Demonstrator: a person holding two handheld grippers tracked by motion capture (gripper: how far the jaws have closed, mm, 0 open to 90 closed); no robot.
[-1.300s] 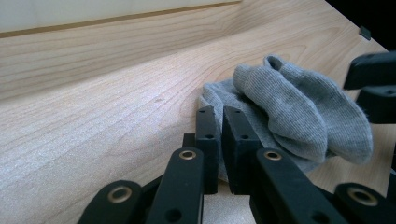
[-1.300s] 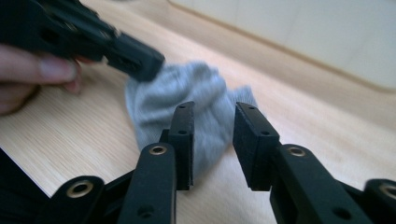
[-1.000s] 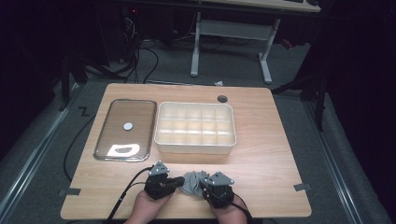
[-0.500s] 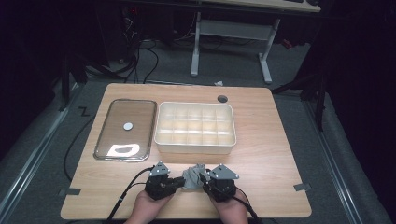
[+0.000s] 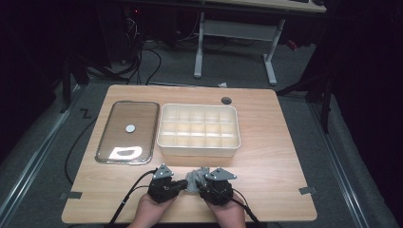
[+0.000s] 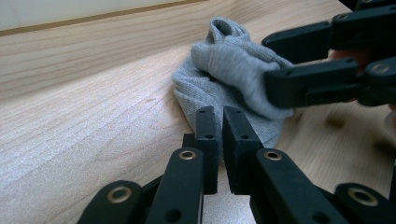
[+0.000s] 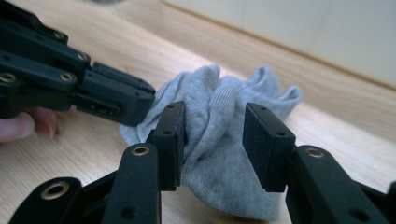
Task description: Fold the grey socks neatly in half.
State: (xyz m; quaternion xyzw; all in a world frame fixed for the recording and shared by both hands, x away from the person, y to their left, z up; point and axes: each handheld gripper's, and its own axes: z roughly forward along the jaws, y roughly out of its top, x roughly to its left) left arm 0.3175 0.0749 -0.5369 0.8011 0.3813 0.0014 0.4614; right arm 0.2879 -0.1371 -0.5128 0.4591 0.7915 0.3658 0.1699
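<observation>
The grey sock [image 5: 195,177] lies bunched near the table's [image 5: 266,156] front edge, between both claws. The left claw [image 6: 219,122] is pinched nearly closed on a thin fold of its edge. The right claw [image 7: 212,135] has just been opening; its jaws stand wide around the bunch, pads barely touching. With so thin a pinch, the fold could slip free if pulled.

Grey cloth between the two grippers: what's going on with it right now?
A person works a bunched grey cloth at the table's near edge. The left gripper is shut on the cloth's edge. The right gripper has just been opening; its jaws straddle the bunched cloth, the right pad clear of it. The compartment tray and lid sit behind.
</observation>
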